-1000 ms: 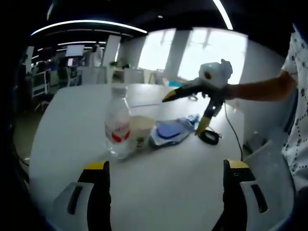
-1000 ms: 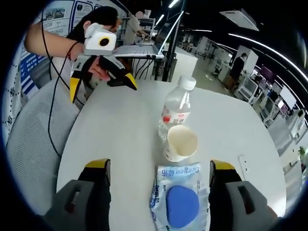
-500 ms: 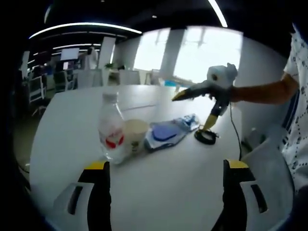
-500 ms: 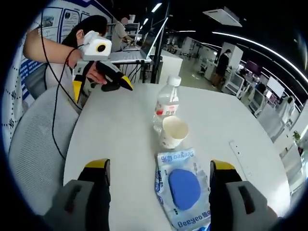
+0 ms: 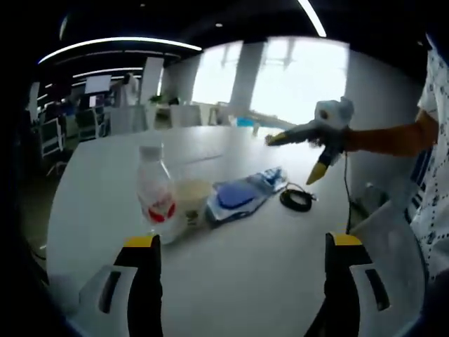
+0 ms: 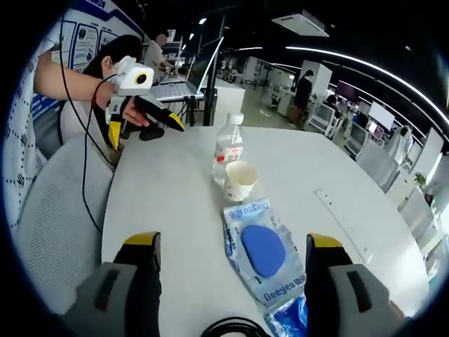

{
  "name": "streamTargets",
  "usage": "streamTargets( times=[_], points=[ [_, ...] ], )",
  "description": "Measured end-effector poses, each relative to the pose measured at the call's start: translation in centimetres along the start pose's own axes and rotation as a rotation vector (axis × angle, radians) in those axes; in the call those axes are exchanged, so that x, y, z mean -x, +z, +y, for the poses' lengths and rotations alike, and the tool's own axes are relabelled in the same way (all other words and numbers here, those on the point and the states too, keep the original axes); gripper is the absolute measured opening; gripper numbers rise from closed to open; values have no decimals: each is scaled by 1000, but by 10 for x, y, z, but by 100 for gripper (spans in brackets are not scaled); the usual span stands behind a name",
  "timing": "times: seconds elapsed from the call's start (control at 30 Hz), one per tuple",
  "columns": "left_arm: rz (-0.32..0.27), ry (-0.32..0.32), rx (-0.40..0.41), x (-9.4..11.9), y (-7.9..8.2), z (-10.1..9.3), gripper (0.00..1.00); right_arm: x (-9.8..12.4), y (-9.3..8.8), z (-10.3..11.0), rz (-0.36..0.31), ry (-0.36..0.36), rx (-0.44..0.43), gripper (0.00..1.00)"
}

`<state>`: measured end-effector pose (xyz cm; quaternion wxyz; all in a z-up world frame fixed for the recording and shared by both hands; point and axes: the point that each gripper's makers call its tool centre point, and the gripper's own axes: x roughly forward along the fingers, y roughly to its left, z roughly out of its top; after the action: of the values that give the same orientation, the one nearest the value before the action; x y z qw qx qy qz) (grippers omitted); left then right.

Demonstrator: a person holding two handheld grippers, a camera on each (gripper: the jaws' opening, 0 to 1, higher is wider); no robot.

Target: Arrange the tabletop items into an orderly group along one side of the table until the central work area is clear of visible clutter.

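- left gripper [image 5: 240, 246]: jaws wide apart, holding nothing, above the bare white table [image 5: 252, 274].
- right gripper [image 6: 231, 246]: jaws spread wide, empty; the blue-and-white packet [image 6: 263, 253] lies flat between them.
- water bottle [image 6: 228, 149] stands upright, touching the paper cup [image 6: 240, 181], just beyond the packet.
- black cable coil [image 5: 297, 199] lies near the packet's far end.
- grey chair [image 6: 52, 217] sits beside the table.
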<state>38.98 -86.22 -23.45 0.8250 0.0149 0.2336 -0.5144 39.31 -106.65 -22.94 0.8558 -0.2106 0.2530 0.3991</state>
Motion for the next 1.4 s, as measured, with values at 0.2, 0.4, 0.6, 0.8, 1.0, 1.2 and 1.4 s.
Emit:
streamTargets(
  times=[0.2, 0.4, 0.6, 0.8, 1.0, 1.2, 1.4],
  points=[
    [-6, 2, -4, 3, 2, -5, 94, 27, -16, 4, -13, -54, -50, 84],
    [-8, 4, -12, 3, 4, -9, 93, 54, -30, 2, -31, -121, -107, 84],
    [-9, 2, -14, 4, 4, -16, 93, 75, -49, 8, -33, -153, -161, 85],
    [-7, 2, -21, 4, 4, -18, 93, 96, -65, 9, -30, -195, -188, 86],
    [-12, 6, -29, 6, 8, -23, 93, 114, -72, 10, -41, -225, -210, 86],
    [-14, 4, -35, 6, 7, -30, 93, 128, -81, 13, -44, -249, -225, 86],
    [-17, 10, -20, 6, 2, -36, 94, 140, -95, 19, -47, -274, -265, 86]
  ],
)
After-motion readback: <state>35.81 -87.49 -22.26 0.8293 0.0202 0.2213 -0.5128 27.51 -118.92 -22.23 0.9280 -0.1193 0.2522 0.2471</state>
